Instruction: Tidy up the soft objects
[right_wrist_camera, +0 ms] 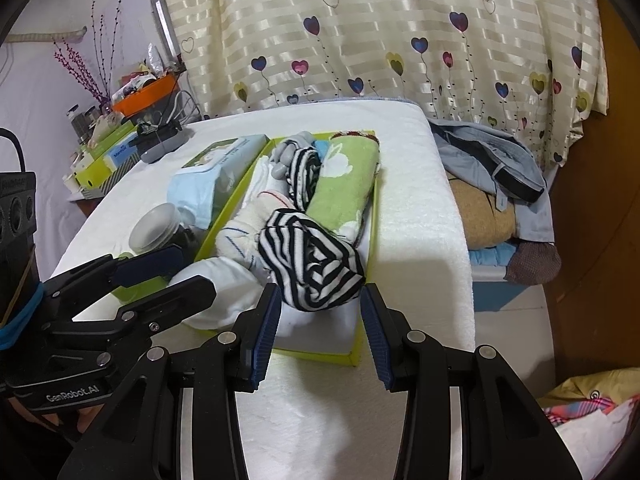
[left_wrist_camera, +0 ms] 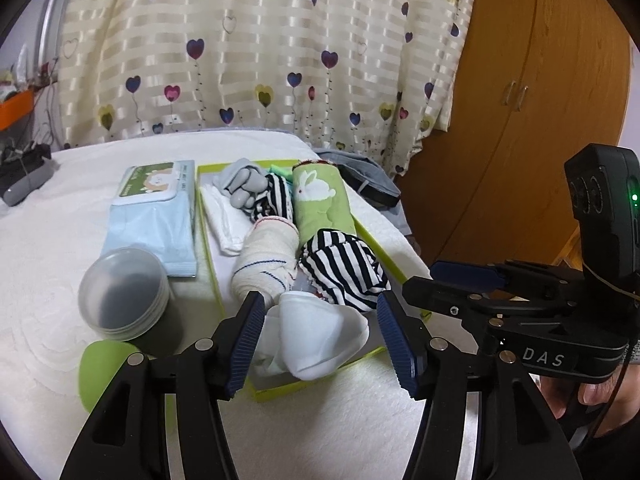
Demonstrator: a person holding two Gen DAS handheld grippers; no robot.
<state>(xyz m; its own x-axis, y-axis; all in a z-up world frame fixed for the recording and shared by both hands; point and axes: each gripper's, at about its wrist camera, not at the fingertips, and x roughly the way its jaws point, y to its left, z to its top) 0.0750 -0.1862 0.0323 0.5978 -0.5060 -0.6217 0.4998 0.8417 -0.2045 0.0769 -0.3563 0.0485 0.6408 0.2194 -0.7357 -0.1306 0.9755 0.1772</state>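
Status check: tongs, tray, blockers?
Left tongs open, white sock between. Right tongs open, empty. Green tray packed with rolled socks. Nothing blocking.

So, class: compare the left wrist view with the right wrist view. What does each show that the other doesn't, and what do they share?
Only the left wrist view shows the wooden wardrobe. Only the right wrist view shows the purple twigs and the pile of clothes beside the bed. Both show the green tray with the striped cloth and green rabbit towel.
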